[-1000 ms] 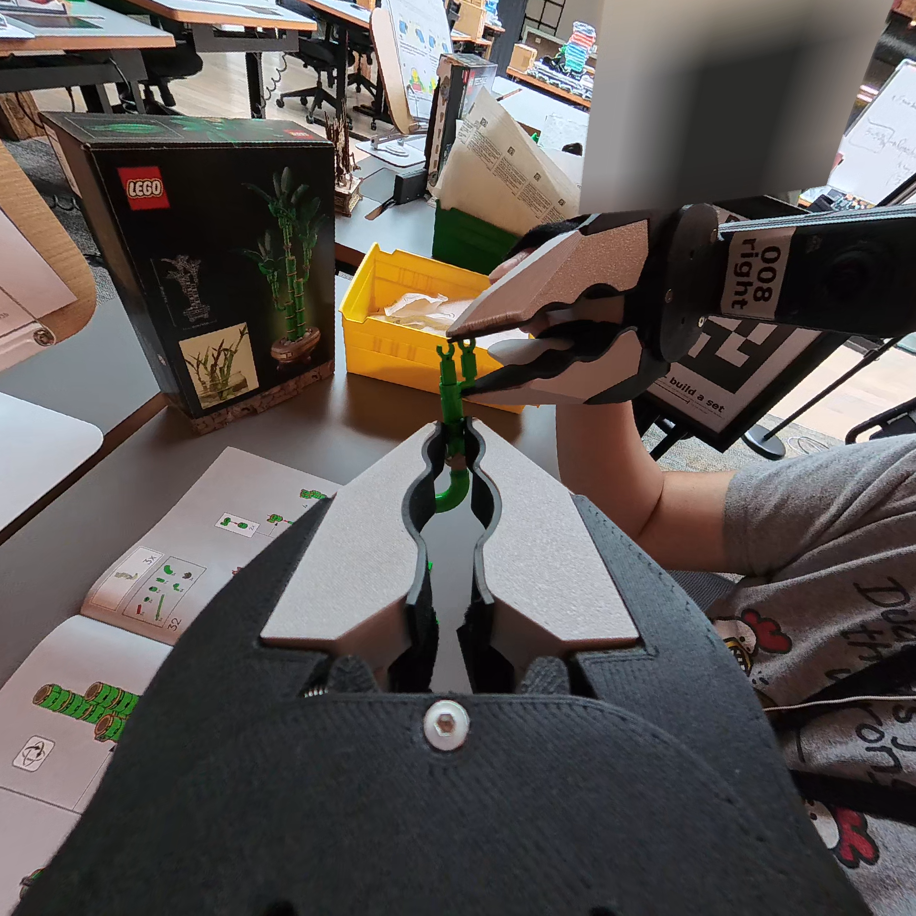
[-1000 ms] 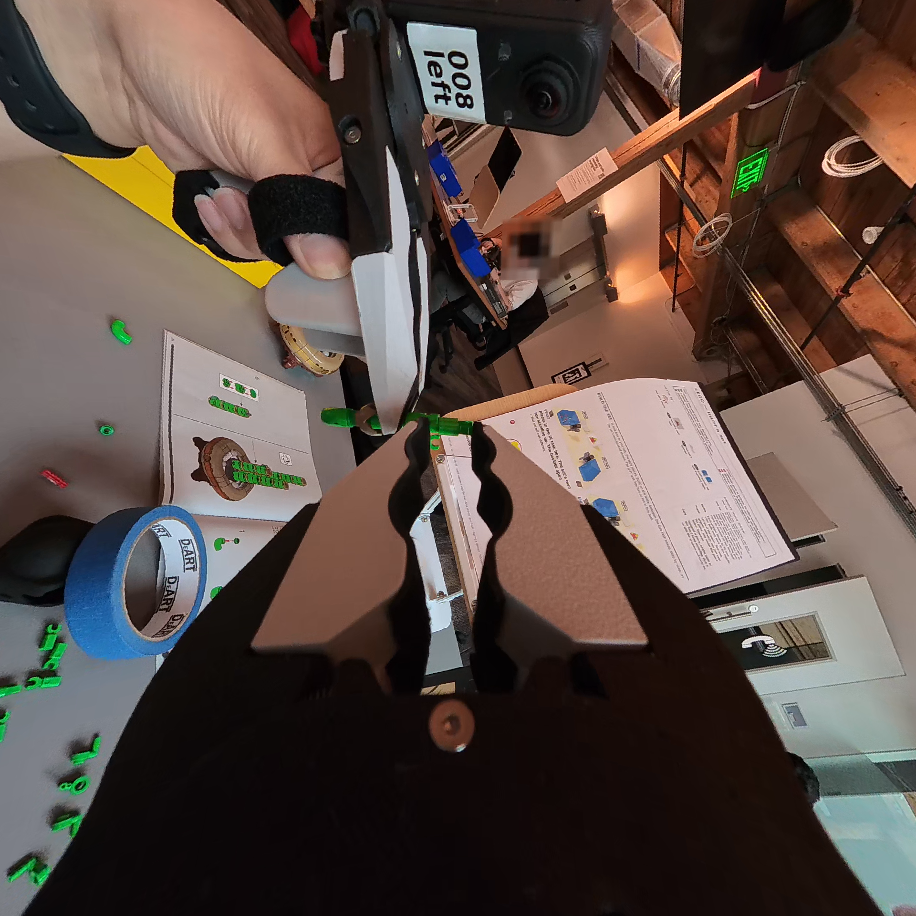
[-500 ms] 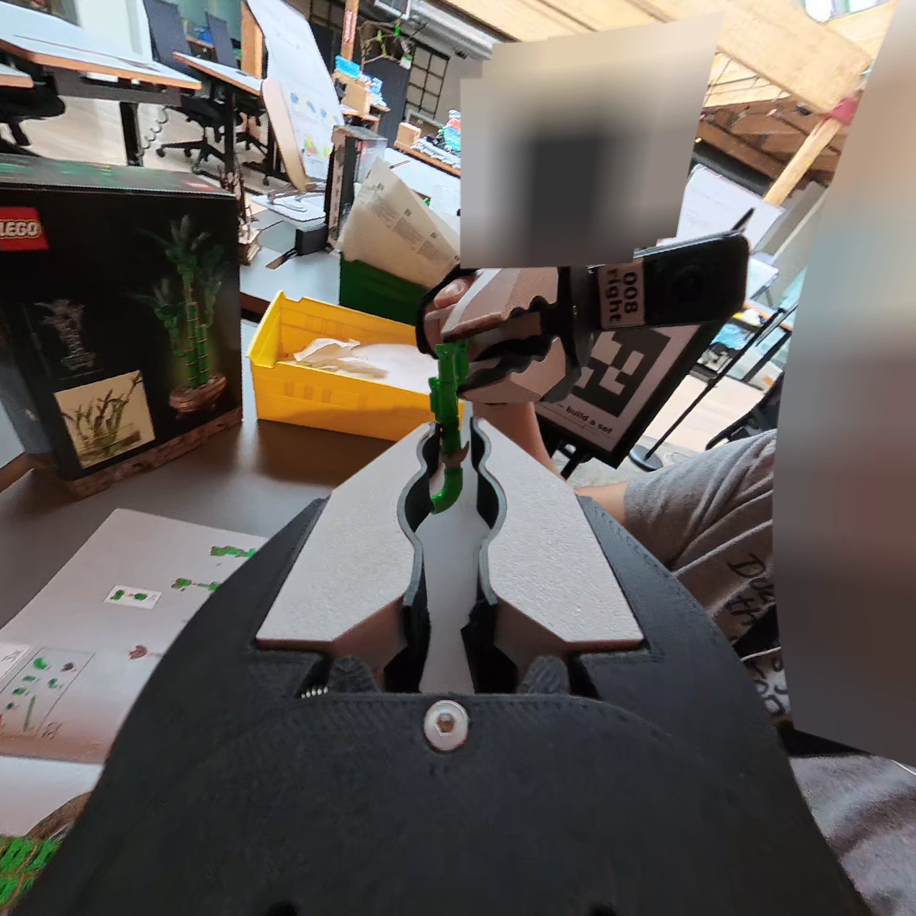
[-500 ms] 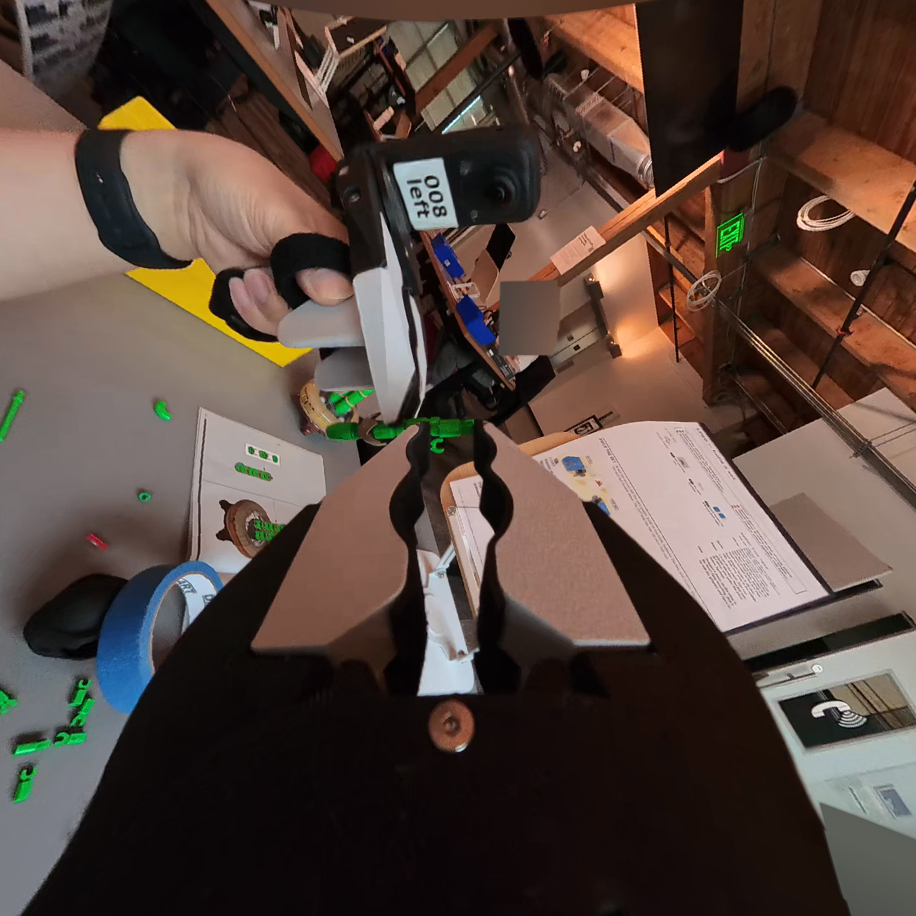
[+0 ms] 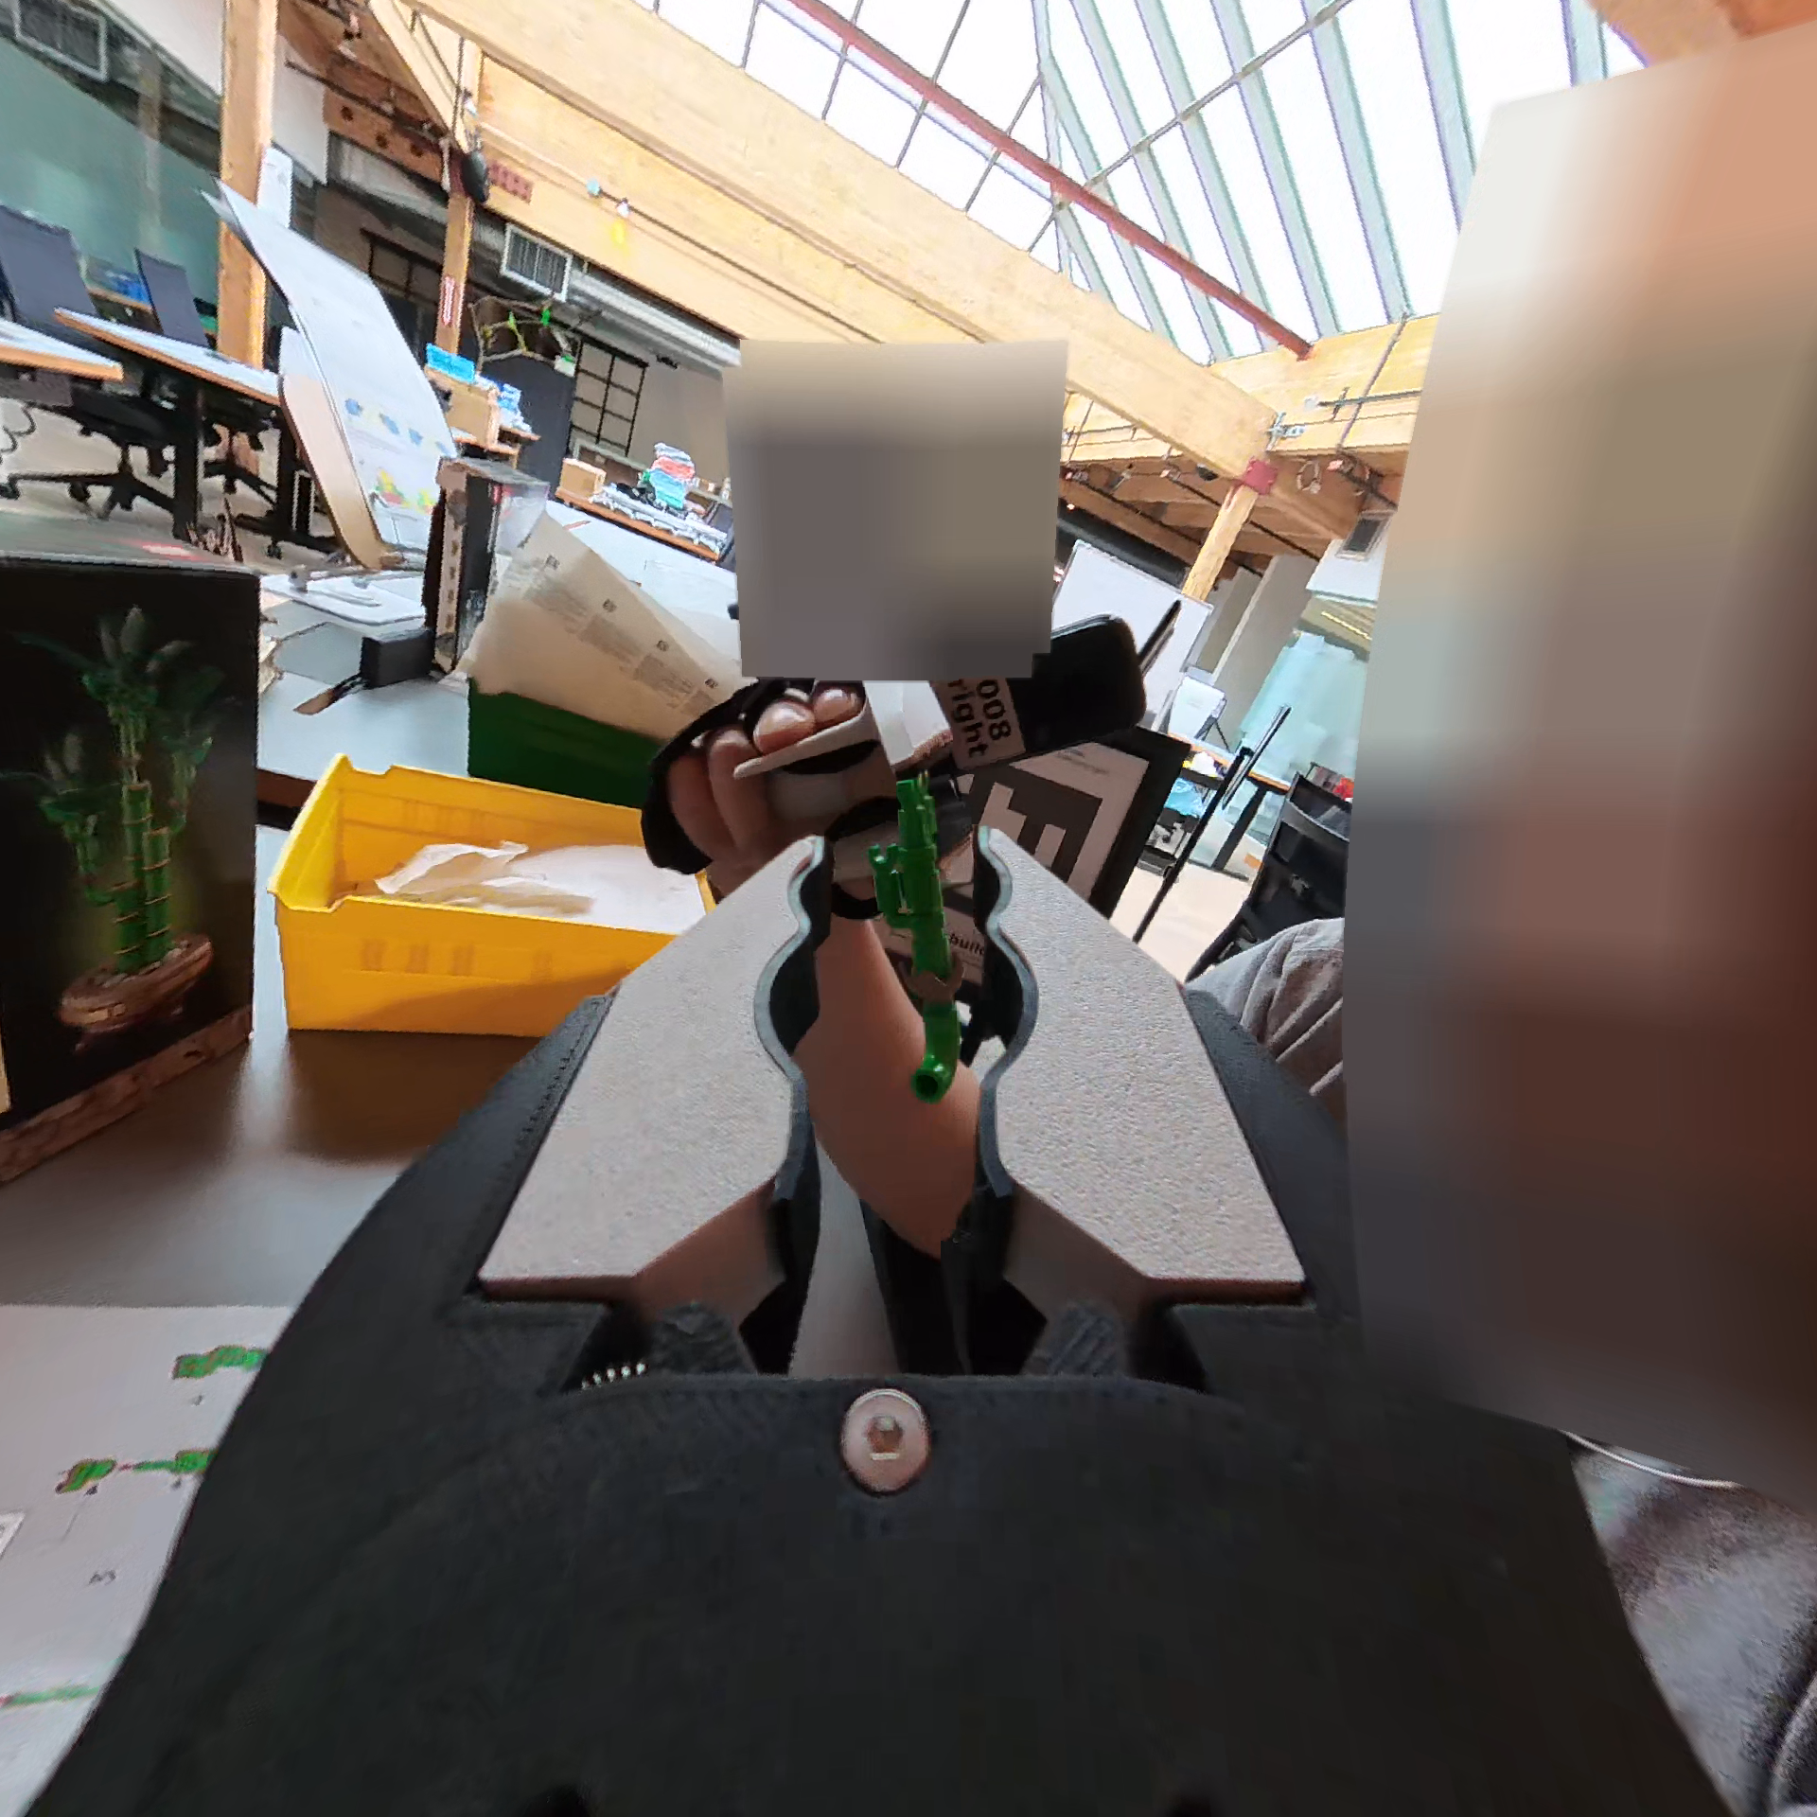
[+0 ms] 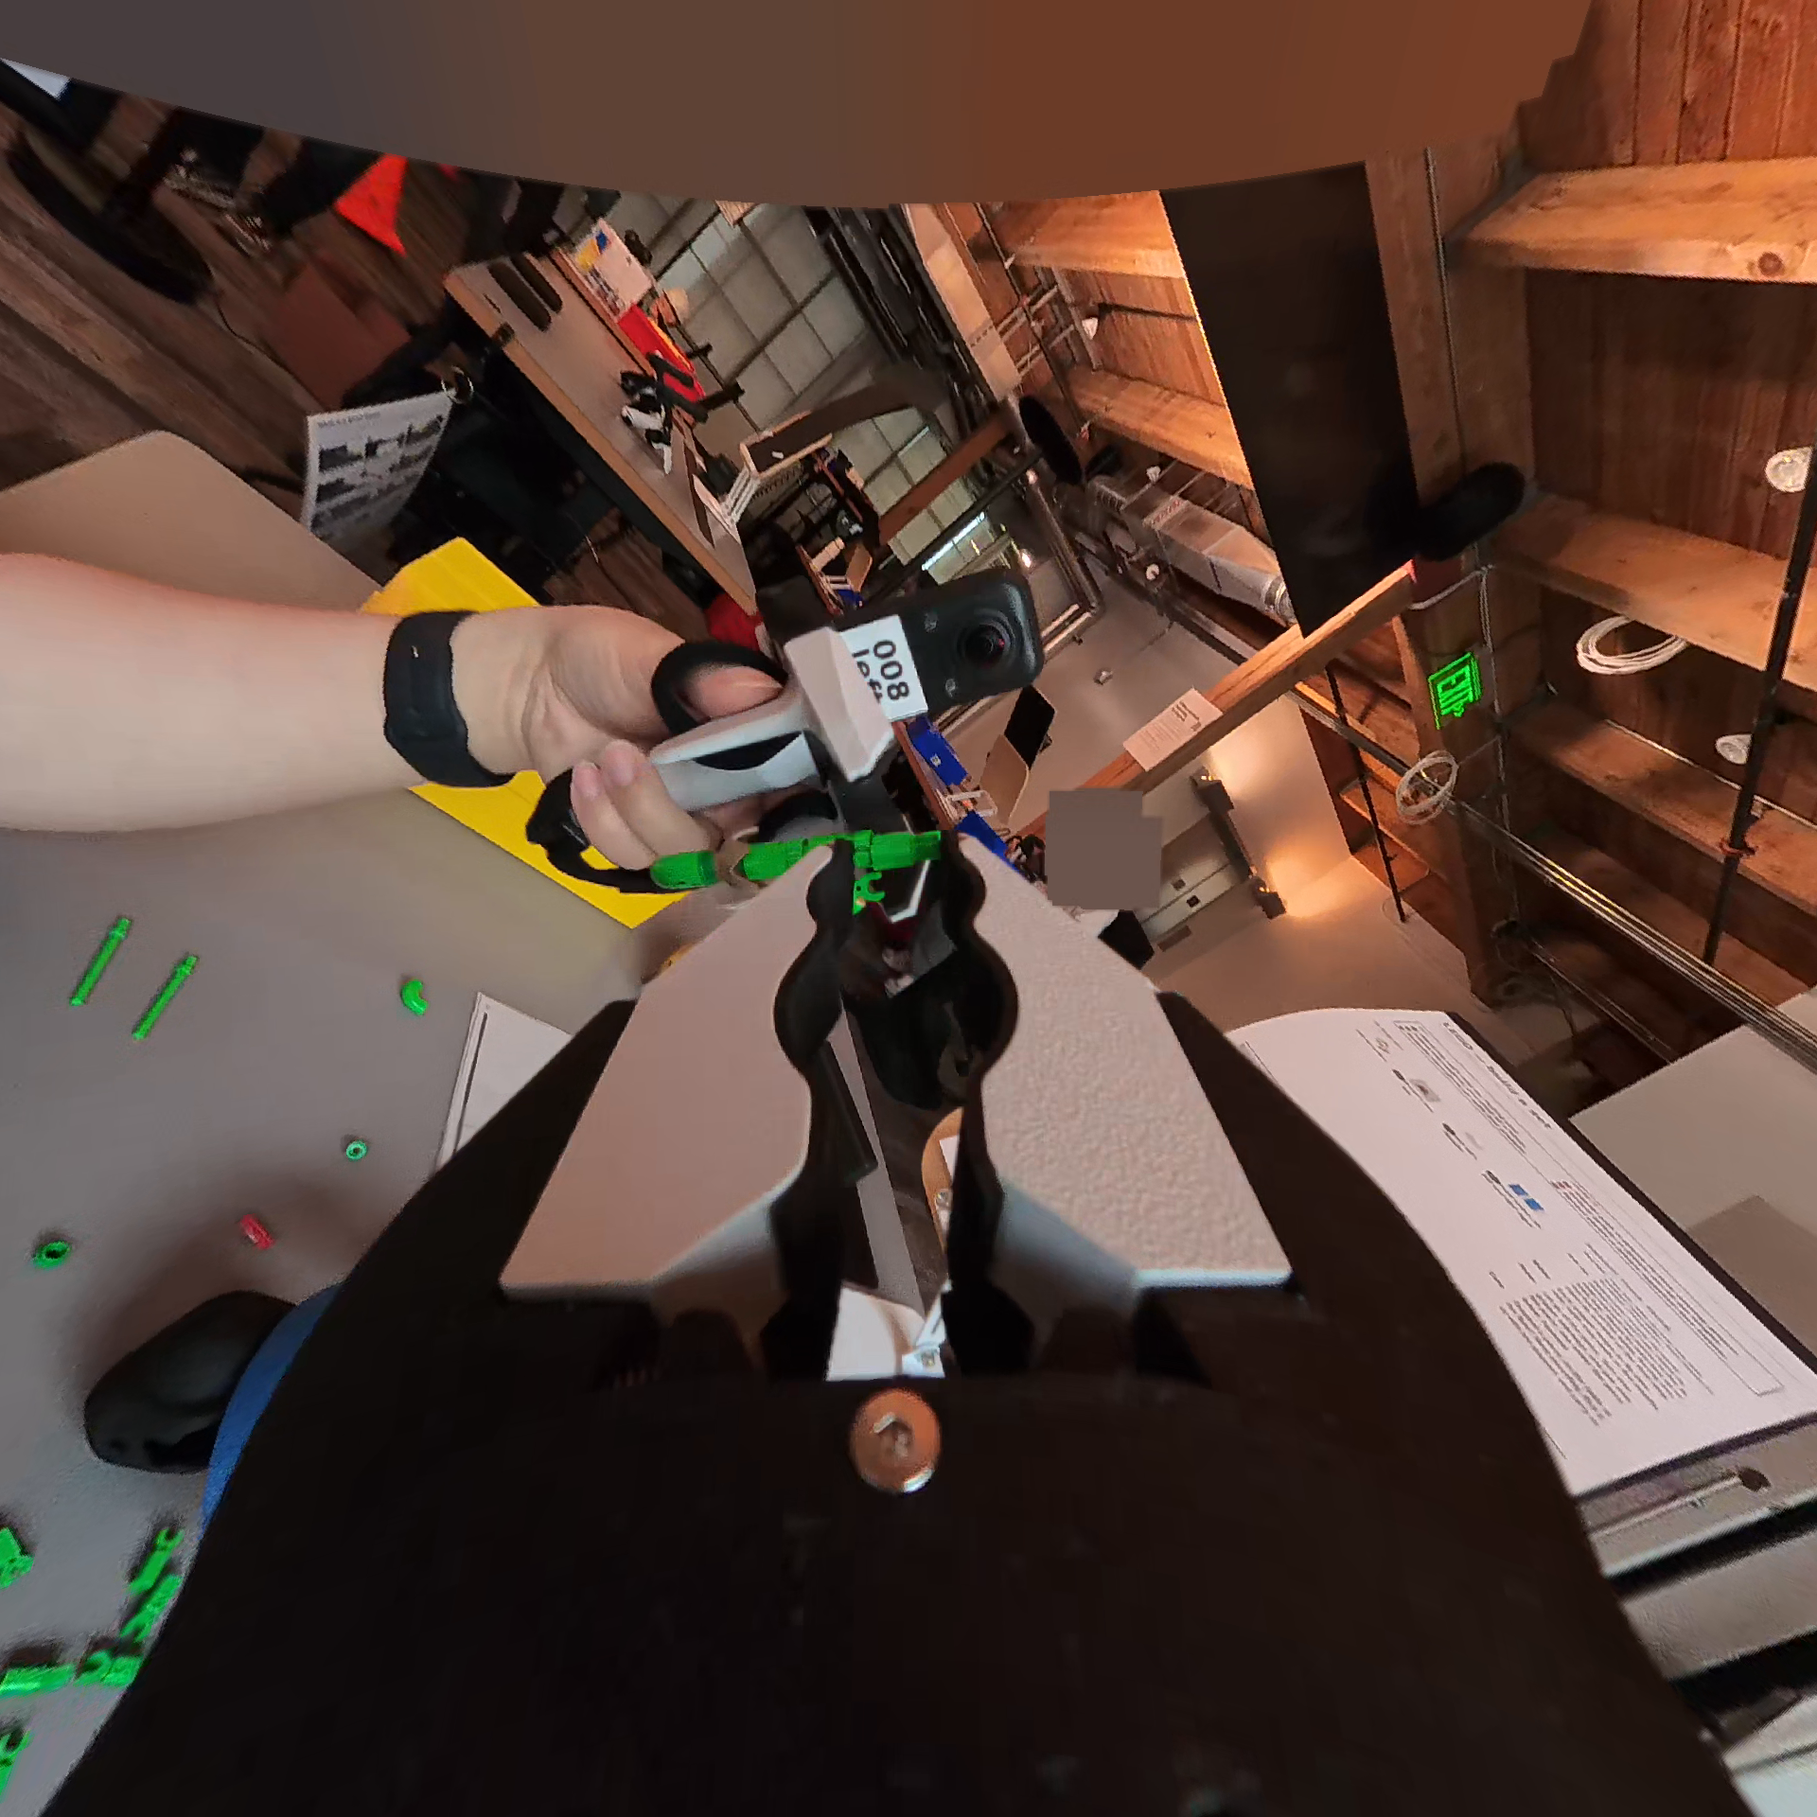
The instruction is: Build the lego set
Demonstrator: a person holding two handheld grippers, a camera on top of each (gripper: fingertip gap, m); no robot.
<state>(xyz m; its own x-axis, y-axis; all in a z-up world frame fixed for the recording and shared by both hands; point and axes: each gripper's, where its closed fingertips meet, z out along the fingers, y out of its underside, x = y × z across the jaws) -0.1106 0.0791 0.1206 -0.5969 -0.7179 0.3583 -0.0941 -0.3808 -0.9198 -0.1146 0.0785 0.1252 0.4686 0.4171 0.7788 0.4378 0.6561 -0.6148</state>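
Note:
A thin green lego stem (image 5: 922, 934) with a tan ring and a curved lower end hangs in the air. My right gripper (image 6: 890, 855) is shut on one end of the stem (image 6: 787, 860), which sticks out to the left of its tips. In the left wrist view the right gripper (image 5: 900, 787) holds the stem from above. My left gripper (image 5: 900, 865) is open, and the stem hangs free in the gap between its fingers. In the right wrist view the left gripper's tips are hidden behind the stem and my own fingers.
A yellow bin (image 5: 442, 973) and the black lego box (image 5: 118, 836) stand on the grey table (image 6: 246, 1082). An instruction booklet (image 5: 98, 1426) lies near. Loose green pieces (image 6: 98, 964), a small red piece (image 6: 256, 1231), a blue tape roll (image 6: 256, 1377) and a black object (image 6: 167, 1377) lie about. Less than 4 cm separates the two grippers' tips. From either gripper's tips it is about 30 cm to the black object (image 6: 167, 1377).
My left gripper has opened and let go of the stem, and has drawn back from it. Both grippers have risen and tilted. The right gripper keeps hold of the stem.

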